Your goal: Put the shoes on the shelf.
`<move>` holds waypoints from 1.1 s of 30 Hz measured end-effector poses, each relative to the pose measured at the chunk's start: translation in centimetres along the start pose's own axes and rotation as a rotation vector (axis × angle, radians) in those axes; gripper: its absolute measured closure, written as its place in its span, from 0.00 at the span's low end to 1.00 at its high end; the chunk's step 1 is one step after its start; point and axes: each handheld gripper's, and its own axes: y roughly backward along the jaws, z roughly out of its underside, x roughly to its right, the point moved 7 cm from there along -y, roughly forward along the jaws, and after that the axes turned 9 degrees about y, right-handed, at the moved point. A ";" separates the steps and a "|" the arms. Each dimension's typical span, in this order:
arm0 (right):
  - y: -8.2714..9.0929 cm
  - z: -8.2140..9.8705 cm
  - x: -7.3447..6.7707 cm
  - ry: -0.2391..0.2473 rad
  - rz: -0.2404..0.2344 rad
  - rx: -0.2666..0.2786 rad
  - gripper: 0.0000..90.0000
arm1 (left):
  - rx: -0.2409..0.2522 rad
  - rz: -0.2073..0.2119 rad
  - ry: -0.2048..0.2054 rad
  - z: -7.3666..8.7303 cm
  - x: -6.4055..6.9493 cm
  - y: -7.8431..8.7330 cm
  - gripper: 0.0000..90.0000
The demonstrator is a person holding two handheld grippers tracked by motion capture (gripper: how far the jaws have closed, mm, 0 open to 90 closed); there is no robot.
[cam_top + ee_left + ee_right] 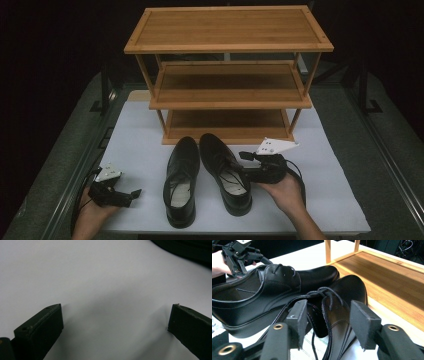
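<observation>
The room around the scene is dark, almost black, with only faint shapes of stands and dark frame rails at the sides. Beneath lies grey, carpet-like flooring, and on it the desk [135,130], covered by a plain white sheet with no marks on it.

The largest thing on the desk is a three-tier bamboo shoe rack [228,30], standing at the far middle; all three of its shelves are bare. Taking the rack as landmark: directly in front of its bottom shelf stand two black leather lace-up shoes, side by side with toes toward the rack. The left shoe [181,180] sits straight; the right shoe [225,172] is angled, its toe close to the rack's front edge and its heel swung away toward the person's right.

In front of the rack's right half, the right claw [243,156] lies in the person's right hand [285,192], pointing across at the right shoe. In the right gripper view its jaws stand spread on either side of that shoe's lace area [325,293], the pads not pressing on it. The left claw [136,192] rests well in front of the rack's left corner, beside the left shoe, its jaws wide apart over bare white sheet.

A pale insole shows in each shoe, with faint print too small to read. No brand or writing is legible anywhere.
</observation>
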 end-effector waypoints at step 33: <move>-0.7 -0.2 0.8 -0.058 -0.044 -0.068 0.39 | 0.150 0.265 -0.092 -10.9 10.7 2.9 0.28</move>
